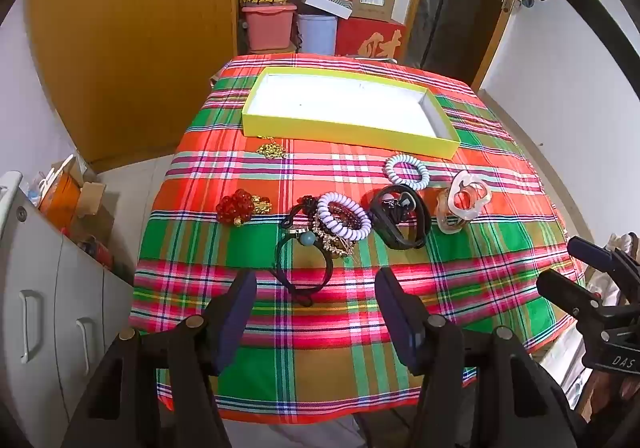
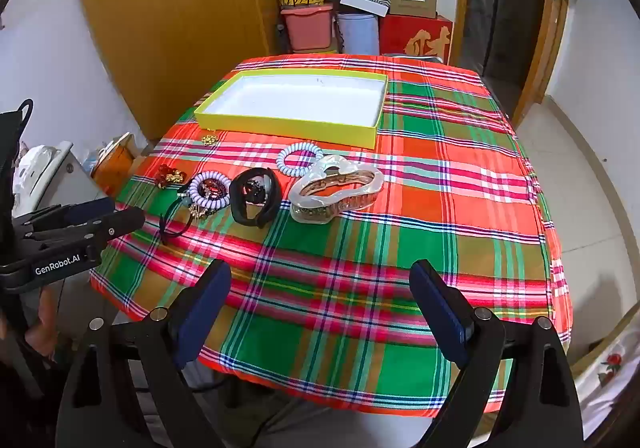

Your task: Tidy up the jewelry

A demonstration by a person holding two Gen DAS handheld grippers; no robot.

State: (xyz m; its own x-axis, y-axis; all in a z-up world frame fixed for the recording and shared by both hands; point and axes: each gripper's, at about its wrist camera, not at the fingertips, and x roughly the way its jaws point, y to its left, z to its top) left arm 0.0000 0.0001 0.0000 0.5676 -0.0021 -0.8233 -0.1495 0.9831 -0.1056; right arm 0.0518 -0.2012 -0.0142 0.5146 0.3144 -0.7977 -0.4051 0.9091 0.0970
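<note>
An empty yellow box (image 1: 348, 130) (image 2: 288, 130) with a white inside sits at the far side of the plaid table. In front of it lie a red bead cluster (image 1: 235, 206) (image 2: 166, 173), gold trinkets (image 1: 271, 149), a purple coil hair tie on a pile of bracelets (image 1: 343, 220) (image 2: 210, 188), a black hair tie (image 1: 304, 272), a black band (image 1: 400, 220) (image 2: 256, 200), a second coil tie (image 1: 407, 171) (image 2: 298, 159) and a pearly hair claw (image 1: 460, 204) (image 2: 336, 190). My left gripper (image 1: 316, 288) is open and empty just short of the black hair tie. My right gripper (image 2: 320, 280) is open and empty above the near cloth.
The plaid tablecloth (image 2: 440, 176) covers the table. Boxes and bins (image 1: 320, 12) are stacked against the far wall. A grey cabinet (image 1: 48, 288) stands to the left, a wooden door (image 1: 132, 40) behind. The right gripper shows at the right edge of the left wrist view (image 1: 576, 268).
</note>
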